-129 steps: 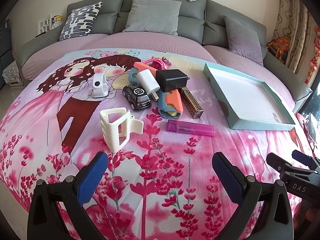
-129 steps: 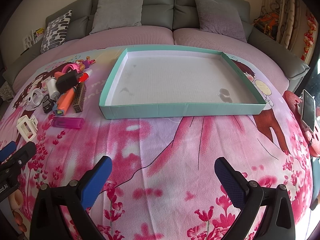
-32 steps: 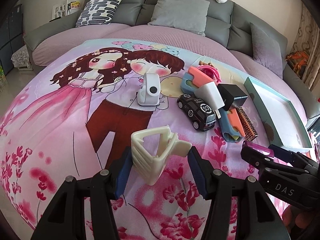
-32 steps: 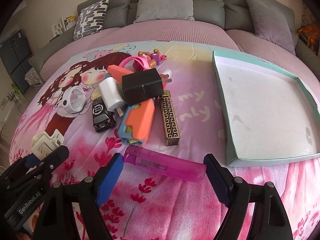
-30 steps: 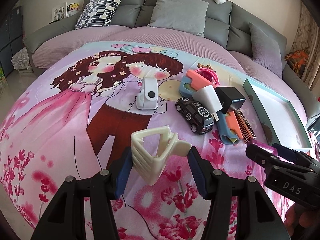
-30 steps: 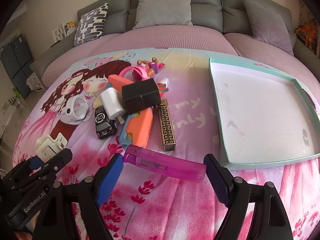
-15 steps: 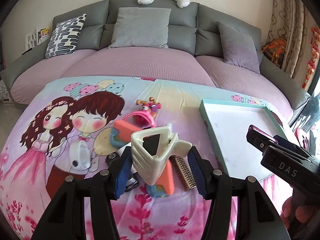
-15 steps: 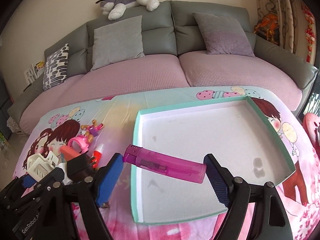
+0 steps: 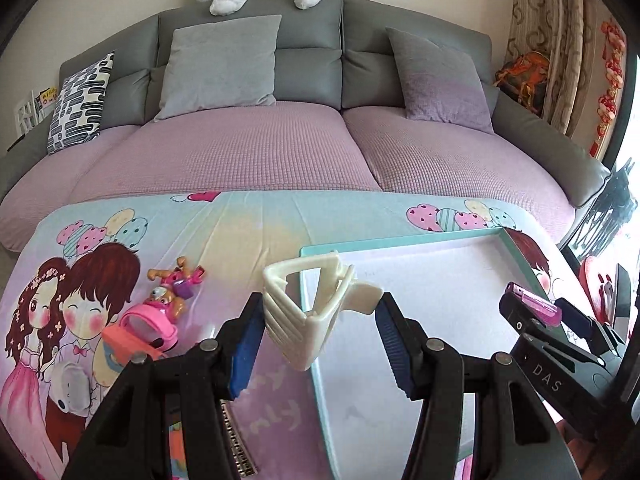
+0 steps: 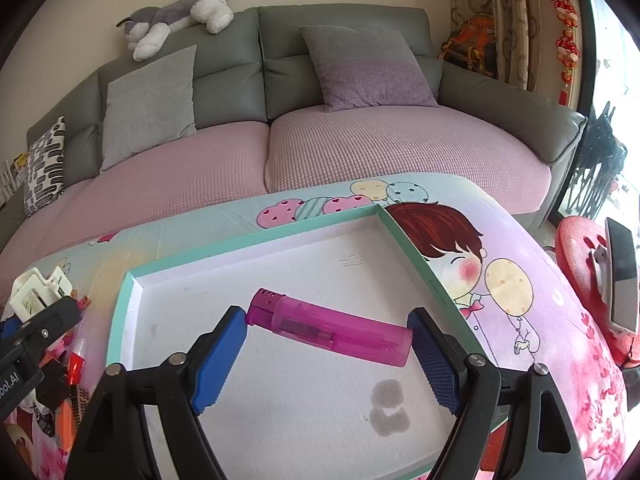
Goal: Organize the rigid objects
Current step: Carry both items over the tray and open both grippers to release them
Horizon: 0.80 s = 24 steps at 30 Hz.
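My left gripper [image 9: 318, 338] is shut on a cream plastic hair claw clip [image 9: 310, 312], held in the air above the left edge of the teal-rimmed white tray [image 9: 316, 384]. In the right wrist view my right gripper [image 10: 330, 358] is shut endwise on a magenta lighter [image 10: 332, 330], which hangs over the tray [image 10: 404, 240] floor. The left gripper with its clip [image 10: 34, 290] shows at the left edge there. The right gripper and the lighter [image 9: 536, 306] appear at the right of the left wrist view.
Left of the tray on the cartoon-print cloth lie a pink toy watch [image 9: 150, 326], a small dog figure [image 9: 176, 280], a white gadget [image 9: 70, 390], a red-tipped pen [image 10: 76, 362] and other pieces. A grey sofa [image 9: 256, 148] stands behind. A phone on a red stand [image 10: 620, 276] is at the right.
Both grippers closed on their objects, lifted them off the cloth and carried them rightward, from the pile area to above the tray.
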Available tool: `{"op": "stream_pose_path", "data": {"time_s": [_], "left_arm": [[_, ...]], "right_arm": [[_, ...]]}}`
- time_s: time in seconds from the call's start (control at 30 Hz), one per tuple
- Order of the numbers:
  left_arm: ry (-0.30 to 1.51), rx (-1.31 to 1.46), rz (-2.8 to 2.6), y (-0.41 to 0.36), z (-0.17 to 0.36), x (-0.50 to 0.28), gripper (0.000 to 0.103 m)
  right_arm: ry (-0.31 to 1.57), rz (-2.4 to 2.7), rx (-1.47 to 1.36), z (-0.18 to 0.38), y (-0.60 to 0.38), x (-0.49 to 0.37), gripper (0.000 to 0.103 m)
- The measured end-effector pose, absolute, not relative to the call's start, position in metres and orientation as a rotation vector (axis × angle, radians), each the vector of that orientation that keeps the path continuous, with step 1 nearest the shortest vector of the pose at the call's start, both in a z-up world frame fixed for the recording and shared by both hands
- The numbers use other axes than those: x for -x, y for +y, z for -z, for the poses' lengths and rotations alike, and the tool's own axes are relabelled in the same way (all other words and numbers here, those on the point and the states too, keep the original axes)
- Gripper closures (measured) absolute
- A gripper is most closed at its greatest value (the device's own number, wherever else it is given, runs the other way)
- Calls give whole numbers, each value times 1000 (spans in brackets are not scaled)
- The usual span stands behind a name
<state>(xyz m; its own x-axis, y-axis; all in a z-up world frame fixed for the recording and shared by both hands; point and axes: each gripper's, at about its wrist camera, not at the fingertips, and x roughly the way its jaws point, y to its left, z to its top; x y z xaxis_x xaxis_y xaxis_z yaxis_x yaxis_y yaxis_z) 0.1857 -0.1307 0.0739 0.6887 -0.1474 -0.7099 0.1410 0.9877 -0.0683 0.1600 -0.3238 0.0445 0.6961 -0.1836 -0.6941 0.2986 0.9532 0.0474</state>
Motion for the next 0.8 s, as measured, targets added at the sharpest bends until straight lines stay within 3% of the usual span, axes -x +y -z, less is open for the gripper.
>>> {"op": "stream_pose_path", "data": {"time_s": [0.57, 0.8], "left_arm": [[904, -22, 162, -204, -36, -206, 45], [902, 0, 122, -203, -36, -204, 30]], "right_arm": [[810, 328, -221, -19, -371, -153, 19], [816, 316, -199, -17, -369, -153, 16]]}}
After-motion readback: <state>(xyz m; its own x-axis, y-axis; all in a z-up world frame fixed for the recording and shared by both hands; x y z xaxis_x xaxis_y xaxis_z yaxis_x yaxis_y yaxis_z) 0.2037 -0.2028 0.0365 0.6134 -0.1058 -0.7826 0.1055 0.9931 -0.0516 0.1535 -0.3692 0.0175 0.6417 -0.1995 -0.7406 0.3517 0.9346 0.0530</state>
